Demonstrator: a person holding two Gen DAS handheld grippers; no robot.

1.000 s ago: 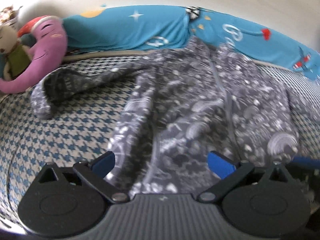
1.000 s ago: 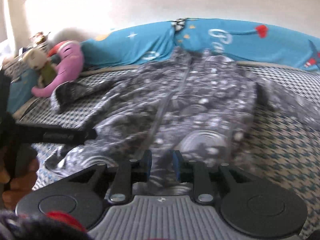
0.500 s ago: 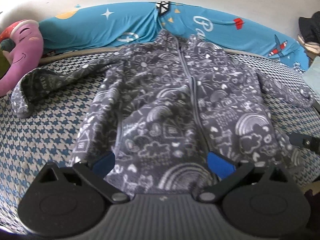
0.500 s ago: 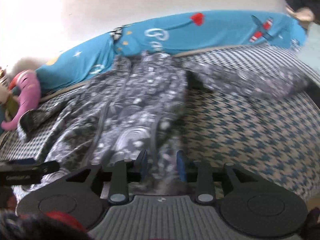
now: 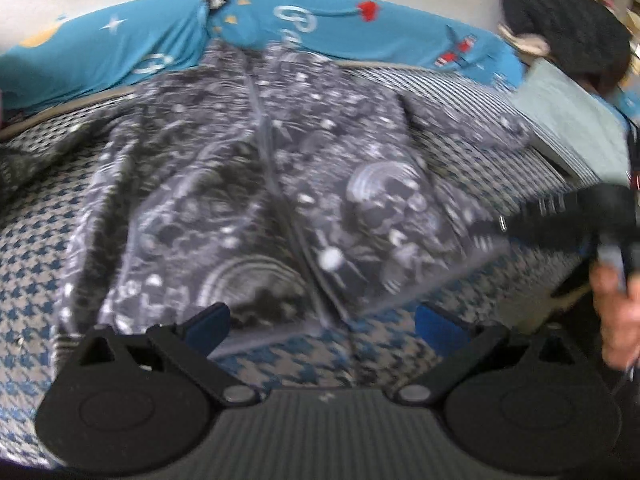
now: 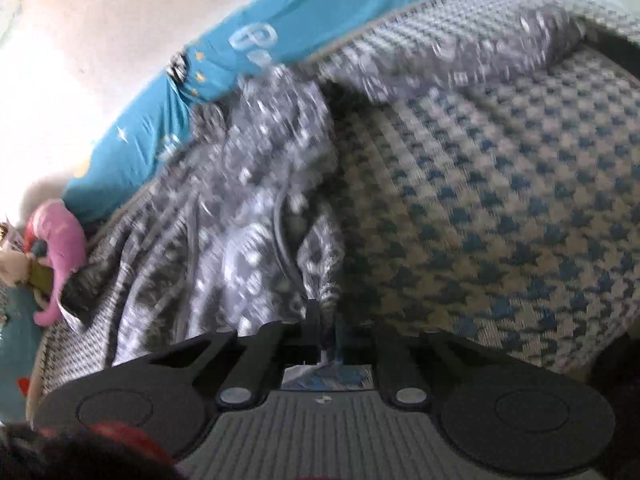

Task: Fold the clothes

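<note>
Fingers (image 6: 326, 334) of the right gripper are pinched on the jacket (image 6: 256, 216) hem, fabric bunching just ahead on the bed (image 6: 500, 216). Only the left view shows the whole jacket (image 5: 256, 184); there the left gripper (image 5: 324, 326) gapes wide, empty, just short of the hem.

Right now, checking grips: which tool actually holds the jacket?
The right tool, pinched shut on the jacket hem; the left tool is spread open, holding nothing.

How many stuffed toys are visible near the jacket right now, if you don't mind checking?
2. A pink plush lies at the bed's far left corner in the right wrist view, and a small beige toy sits against it at the frame edge. Others may be hidden.
</note>
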